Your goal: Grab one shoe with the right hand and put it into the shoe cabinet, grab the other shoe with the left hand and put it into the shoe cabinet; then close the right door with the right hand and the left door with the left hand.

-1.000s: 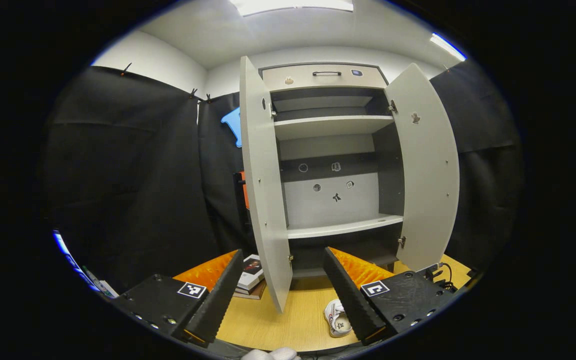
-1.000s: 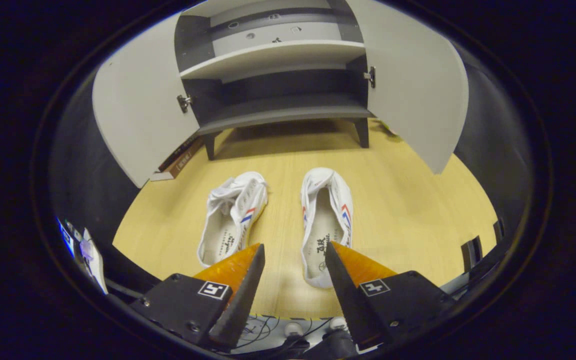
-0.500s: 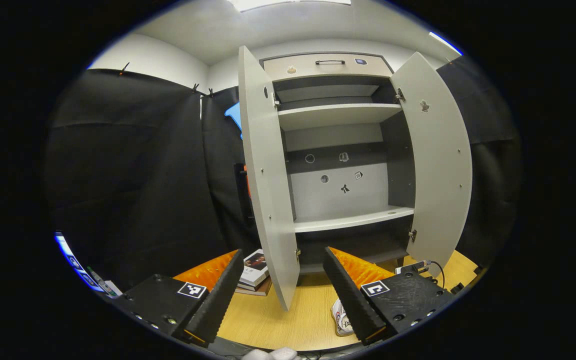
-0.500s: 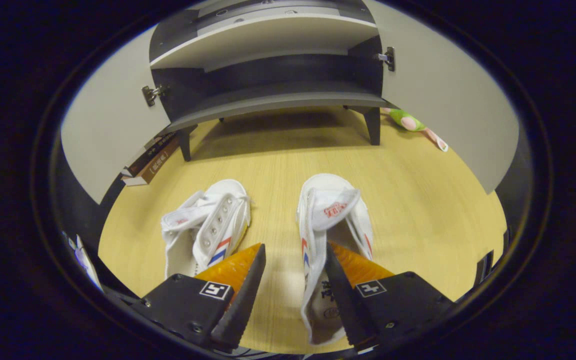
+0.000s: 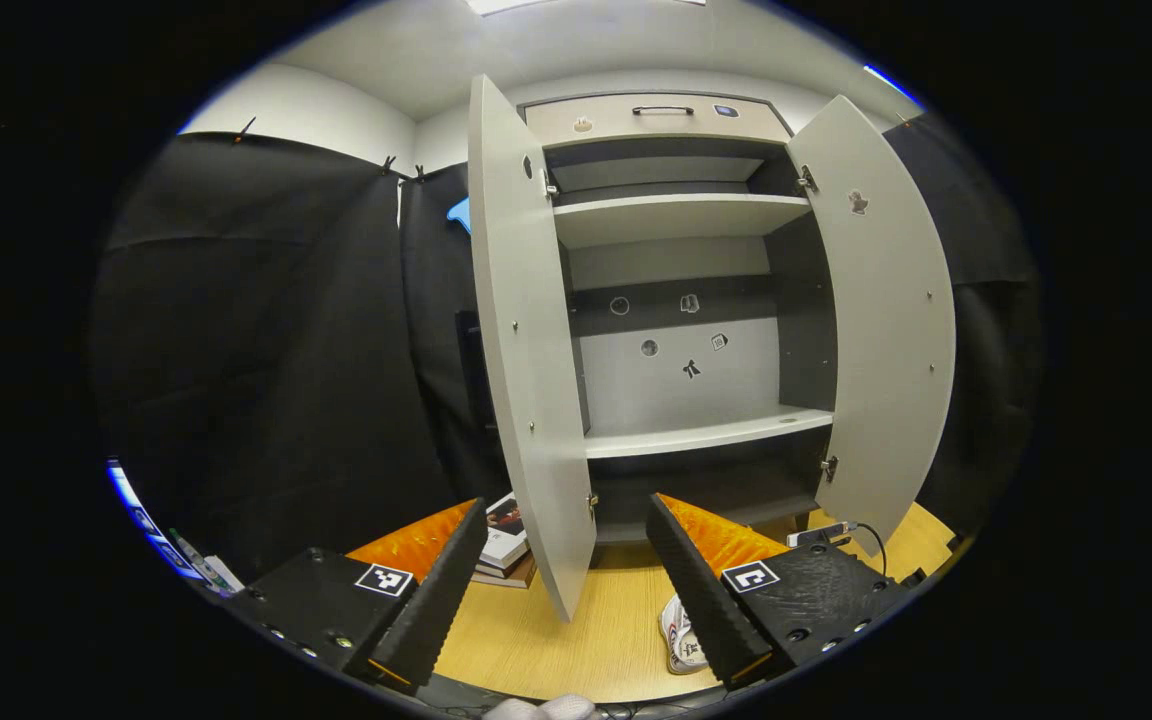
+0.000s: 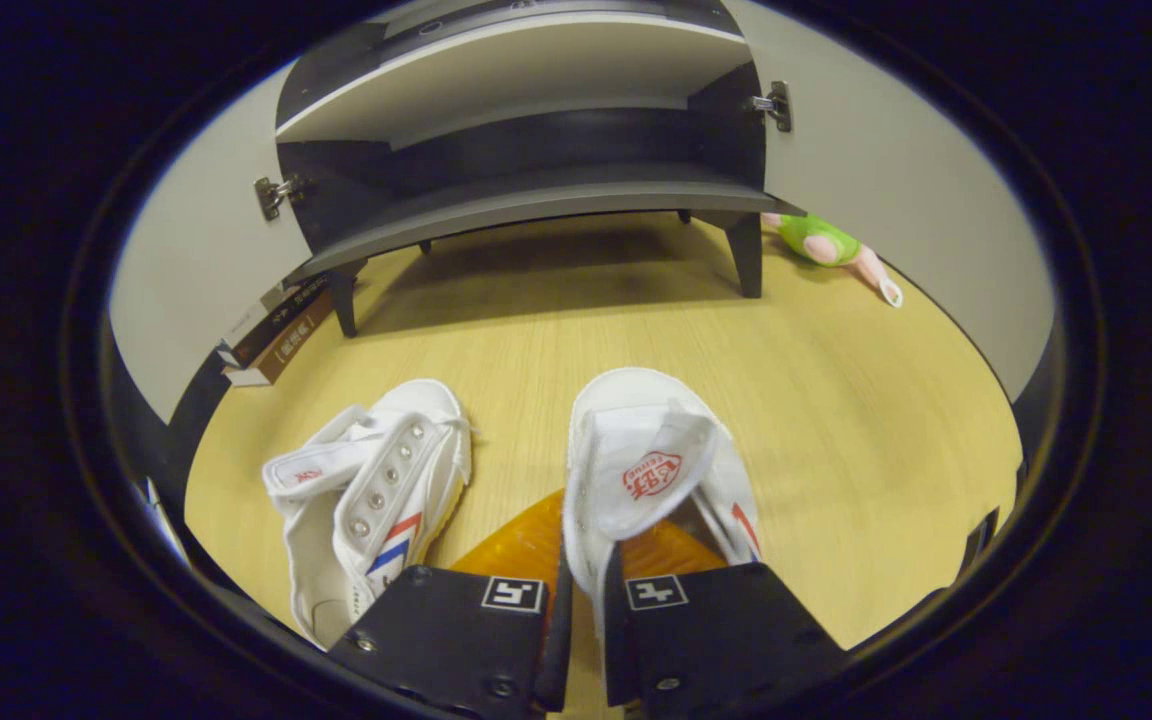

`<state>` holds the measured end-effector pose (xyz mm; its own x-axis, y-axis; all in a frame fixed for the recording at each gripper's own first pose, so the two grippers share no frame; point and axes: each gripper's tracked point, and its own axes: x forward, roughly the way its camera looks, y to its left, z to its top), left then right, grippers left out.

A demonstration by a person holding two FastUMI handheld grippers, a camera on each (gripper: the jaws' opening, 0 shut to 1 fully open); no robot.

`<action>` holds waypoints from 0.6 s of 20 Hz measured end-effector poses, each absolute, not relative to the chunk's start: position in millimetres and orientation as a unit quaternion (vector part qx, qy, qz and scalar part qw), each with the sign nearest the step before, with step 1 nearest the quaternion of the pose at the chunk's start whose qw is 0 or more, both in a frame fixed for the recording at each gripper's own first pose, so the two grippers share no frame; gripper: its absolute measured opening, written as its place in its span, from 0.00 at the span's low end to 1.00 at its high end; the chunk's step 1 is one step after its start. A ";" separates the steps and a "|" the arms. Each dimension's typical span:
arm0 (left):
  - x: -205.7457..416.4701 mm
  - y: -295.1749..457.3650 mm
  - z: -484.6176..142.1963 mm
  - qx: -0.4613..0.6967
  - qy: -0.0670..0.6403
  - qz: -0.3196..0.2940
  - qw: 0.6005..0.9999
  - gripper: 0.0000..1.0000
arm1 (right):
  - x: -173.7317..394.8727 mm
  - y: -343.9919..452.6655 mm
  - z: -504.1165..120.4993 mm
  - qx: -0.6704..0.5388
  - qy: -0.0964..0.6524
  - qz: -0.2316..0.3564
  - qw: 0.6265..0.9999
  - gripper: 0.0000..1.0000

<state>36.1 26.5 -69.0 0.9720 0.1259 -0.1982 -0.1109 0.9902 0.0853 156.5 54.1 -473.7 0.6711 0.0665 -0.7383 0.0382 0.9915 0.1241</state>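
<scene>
- left gripper view: my left claw (image 5: 556, 590) is spread wide and holds nothing, hanging above the wooden floor (image 5: 536, 650) in front of the shoe cabinet (image 5: 681, 300).
- both doors stand open: the left door (image 5: 526, 350) at about 11 o'clock from my claw, edge-on to me, and the right door (image 5: 886, 300) at about 1 o'clock.
- a sliver of a white shoe (image 5: 684, 640) lies at 4 o'clock, tucked just beside my right-side finger, which cuts most of it off; i cannot tell from here which shoe of the pair it is.
- some books (image 5: 506, 545) lie behind the left door's lower edge, partly hidden.
- right gripper view: my right claw (image 6: 581, 610) is pressed nearly together, pinching the left side wall of the right shoe (image 6: 651, 470) near its heel opening.
- that shoe's long axis runs straight away from me, toe at 12 o'clock, aimed at the cabinet's bottom shelf (image 6: 536, 205); i judge the coming move is a lift and a push forward along that line.
- the shoe's heel is hidden under my fingers, so i cannot tell how deep the bite is.
- the left shoe (image 6: 376, 495) lies at 10 o'clock, just beside but apart, toe angled slightly right; it's for my left claw.
- a green soft toy (image 6: 821, 245) lies by the cabinet's right leg, clear of the path, i judge.
</scene>
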 end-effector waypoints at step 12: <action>35.1 21.4 -67.7 0.033 0.093 0.045 0.994 0.96 | 147.6 50.4 -407.4 0.034 0.372 0.043 0.927 0.09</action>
<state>35.1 21.4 -67.7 0.9787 0.0962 -0.1813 -0.0838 0.9937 0.0748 147.6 50.4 -407.4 0.7199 0.1061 -0.6860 -0.0551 0.9939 0.0959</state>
